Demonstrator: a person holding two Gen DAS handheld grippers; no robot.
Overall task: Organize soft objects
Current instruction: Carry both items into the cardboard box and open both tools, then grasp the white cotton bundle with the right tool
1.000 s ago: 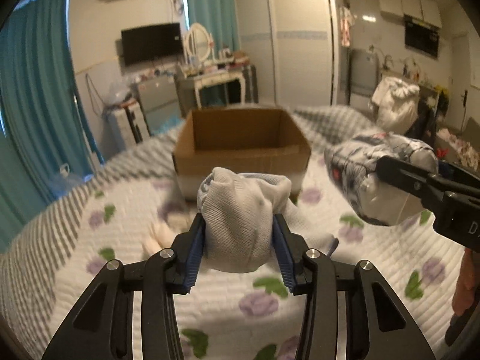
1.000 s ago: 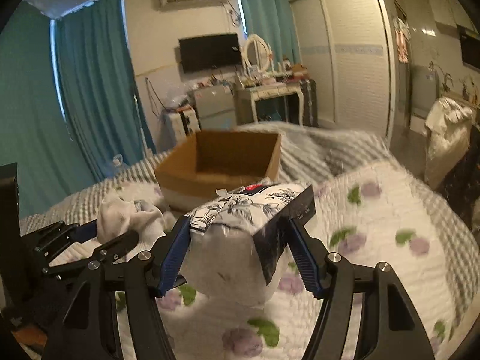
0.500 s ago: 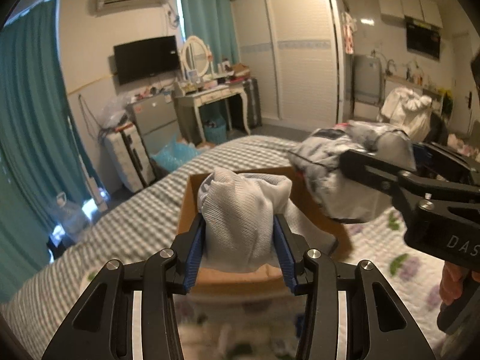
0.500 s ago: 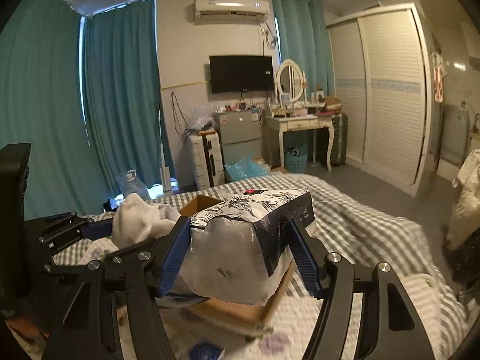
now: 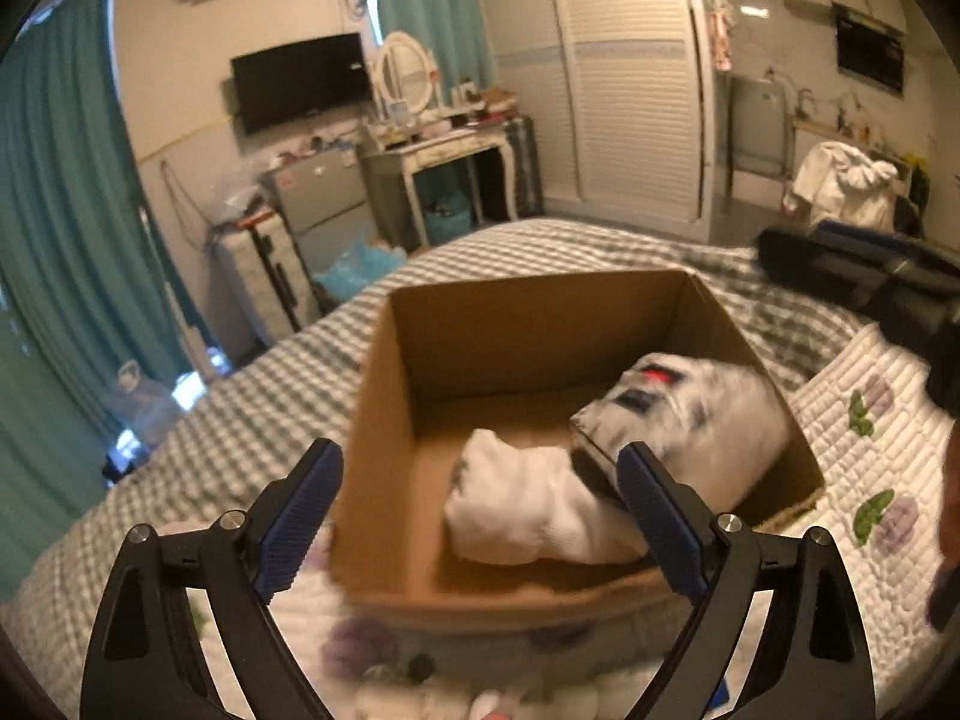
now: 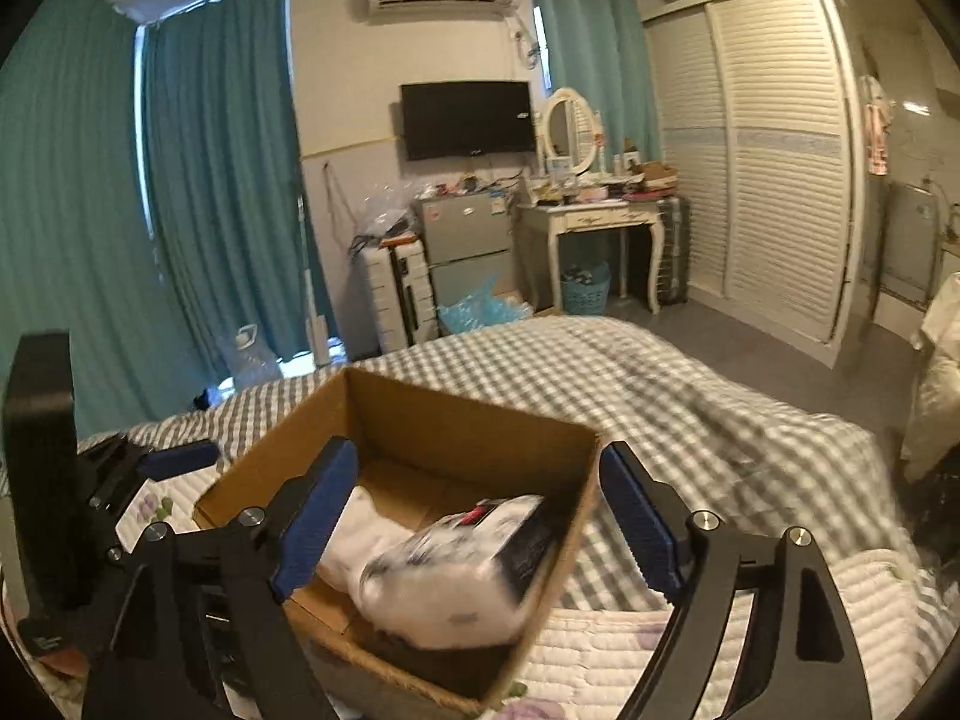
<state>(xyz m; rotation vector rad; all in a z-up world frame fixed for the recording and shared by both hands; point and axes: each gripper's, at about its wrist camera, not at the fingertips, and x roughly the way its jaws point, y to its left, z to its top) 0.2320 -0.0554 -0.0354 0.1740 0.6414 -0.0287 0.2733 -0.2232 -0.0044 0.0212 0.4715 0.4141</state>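
Note:
An open cardboard box (image 5: 420,360) stands on the bed; it also shows in the right wrist view (image 6: 480,420). Inside lie a white cloth bundle (image 5: 528,504) at the left and a soft pack with a black-and-white flower print (image 5: 690,414) at the right. The bundle (image 6: 366,534) and the pack (image 6: 456,576) also show in the right wrist view. My left gripper (image 5: 480,516) is open and empty above the box's near side. My right gripper (image 6: 474,522) is open and empty over the box. The left gripper's body (image 6: 150,468) shows at the left of the right wrist view.
The bed has a grey checked blanket (image 5: 270,408) and a white quilt with purple flowers (image 5: 870,438). Small soft things (image 5: 420,702) lie blurred on the quilt in front of the box. A dressing table (image 6: 594,222), small fridge (image 6: 468,240) and wardrobe (image 6: 774,150) stand beyond the bed.
Both grippers have opened. The white cloth bundle and the flower-print pack have dropped from the jaws into the box. Both cameras now look down into the box.

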